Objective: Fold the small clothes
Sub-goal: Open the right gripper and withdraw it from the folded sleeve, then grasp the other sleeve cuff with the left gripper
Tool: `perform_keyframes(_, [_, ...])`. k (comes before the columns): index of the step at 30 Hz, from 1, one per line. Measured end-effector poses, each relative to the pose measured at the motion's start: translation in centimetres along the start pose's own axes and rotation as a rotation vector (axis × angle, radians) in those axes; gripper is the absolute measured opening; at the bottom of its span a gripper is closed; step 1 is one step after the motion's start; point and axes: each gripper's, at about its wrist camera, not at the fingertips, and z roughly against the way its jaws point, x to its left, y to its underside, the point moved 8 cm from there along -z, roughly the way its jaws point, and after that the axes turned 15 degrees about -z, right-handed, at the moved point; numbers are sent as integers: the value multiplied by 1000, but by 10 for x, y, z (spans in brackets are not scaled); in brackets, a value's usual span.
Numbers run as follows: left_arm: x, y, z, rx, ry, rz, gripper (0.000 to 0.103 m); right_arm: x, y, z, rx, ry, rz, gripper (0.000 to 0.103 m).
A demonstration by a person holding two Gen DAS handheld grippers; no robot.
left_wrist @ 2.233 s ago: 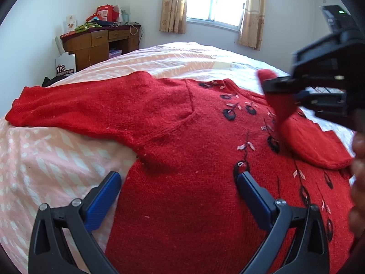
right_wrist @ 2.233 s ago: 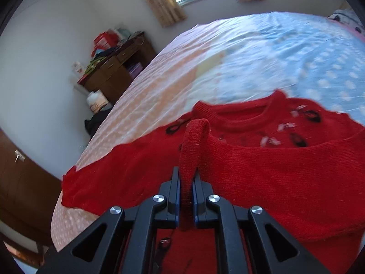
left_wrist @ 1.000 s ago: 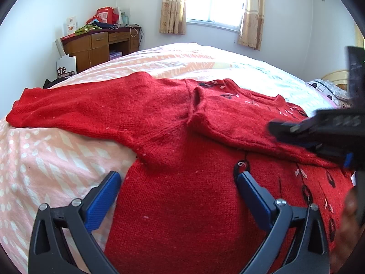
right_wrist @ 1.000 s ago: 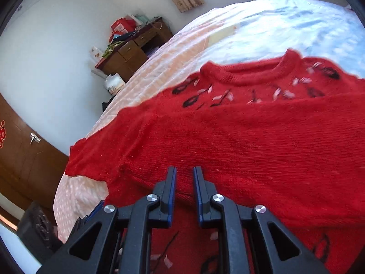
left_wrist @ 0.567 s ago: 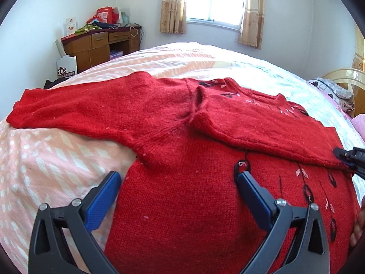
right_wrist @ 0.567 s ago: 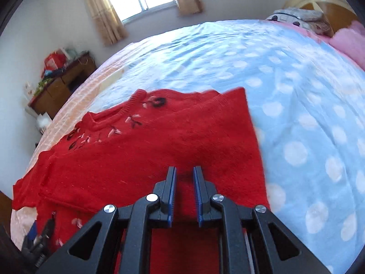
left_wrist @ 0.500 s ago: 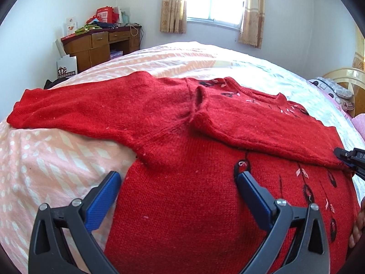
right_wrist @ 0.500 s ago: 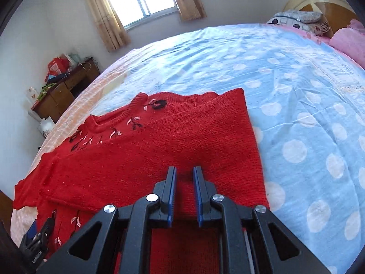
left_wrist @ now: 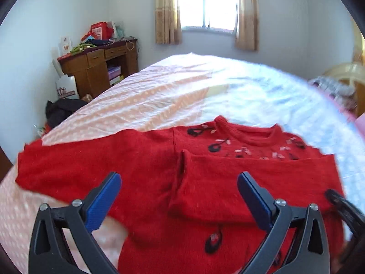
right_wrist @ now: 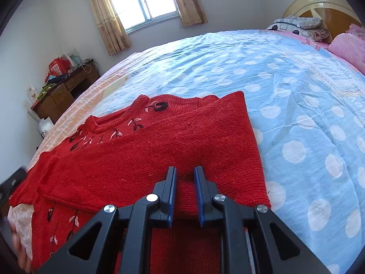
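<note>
A red knitted sweater point(left_wrist: 164, 205) with black and pink embroidery lies flat on the bed; it also shows in the right wrist view point(right_wrist: 141, 159). Its right sleeve point(left_wrist: 251, 182) is folded across the chest. Its left sleeve point(left_wrist: 75, 166) lies stretched out to the left. My left gripper point(left_wrist: 179, 194) is wide open and empty, hovering above the chest where the folded sleeve's cuff ends. My right gripper point(right_wrist: 185, 191) hovers over the folded sleeve near the sweater's right edge, jaws a narrow gap apart with nothing between them.
The bed point(right_wrist: 296, 80) has a blue dotted sheet on the right and a pink one point(left_wrist: 148, 105) on the left. A wooden desk point(left_wrist: 100, 66) with clutter stands by the far wall. Pillows point(right_wrist: 303, 27) and a headboard are at far right.
The right gripper laid the sleeve across the chest, let go and drew back to the sweater's right edge. The left gripper has moved up toward the collar.
</note>
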Motion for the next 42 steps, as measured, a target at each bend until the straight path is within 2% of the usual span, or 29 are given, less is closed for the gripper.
perform_keyframes(2, [-6, 7, -23, 64, -6, -14, 91, 1, 0, 0, -3, 6, 6, 16])
perform_keyframes(4, [-10, 24, -42, 136, 33, 0, 87, 0, 1, 0, -5, 9, 10, 16])
perform_keyframes(5, [-12, 33, -51, 173, 51, 12, 88, 0, 1, 0, -5, 9, 11, 16])
perform_keyframes(7, [-6, 37, -49, 161, 63, 59, 88, 1, 1, 0, -5, 10, 12, 16])
perform_keyframes(11, [4, 45, -53, 197, 51, 79, 101, 1, 0, 0, -7, 15, 18, 16])
perform_keyframes(13, [6, 47, -54, 208, 44, 84, 103, 1, 0, 0, -8, 19, 22, 16])
perform_keyframes(16, [5, 48, -50, 205, 43, 79, 102, 1, 0, -1, -8, 19, 22, 17])
perform_keyframes(19, [6, 38, -51, 204, 66, 85, 94, 1, 0, 0, -8, 18, 21, 17])
perform_keyframes(23, [27, 45, -29, 186, 24, 57, 92, 1, 1, -1, -7, 13, 17, 17])
perform_keyframes(25, [47, 46, 2, 94, 17, 65, 93, 1, 1, -1, -8, 14, 18, 17])
perform_keyframes(26, [55, 47, 11, 61, 14, 75, 99, 1, 1, -1, -7, 14, 18, 17])
perform_keyframes(27, [69, 49, 23, 20, -3, 100, 103, 1, 1, -1, -7, 14, 17, 17])
perform_keyframes(29, [107, 59, 38, -24, -62, 200, 103, 1, 1, -1, -7, 10, 15, 17])
perform_keyframes(33, [204, 84, 40, 15, -201, 453, 103, 1, 1, -1, -5, 4, 12, 17])
perform_keyframes(36, [261, 99, 39, 4, -234, 608, 100, 0, 1, -1, -6, 4, 12, 17])
perform_keyframes(39, [308, 116, 33, 0, -252, 745, 88, 1, 1, -1, -6, 4, 12, 17])
perform_keyframes(42, [344, 134, 13, -2, -224, 898, 73, 0, 1, -1, -7, 9, 17, 17])
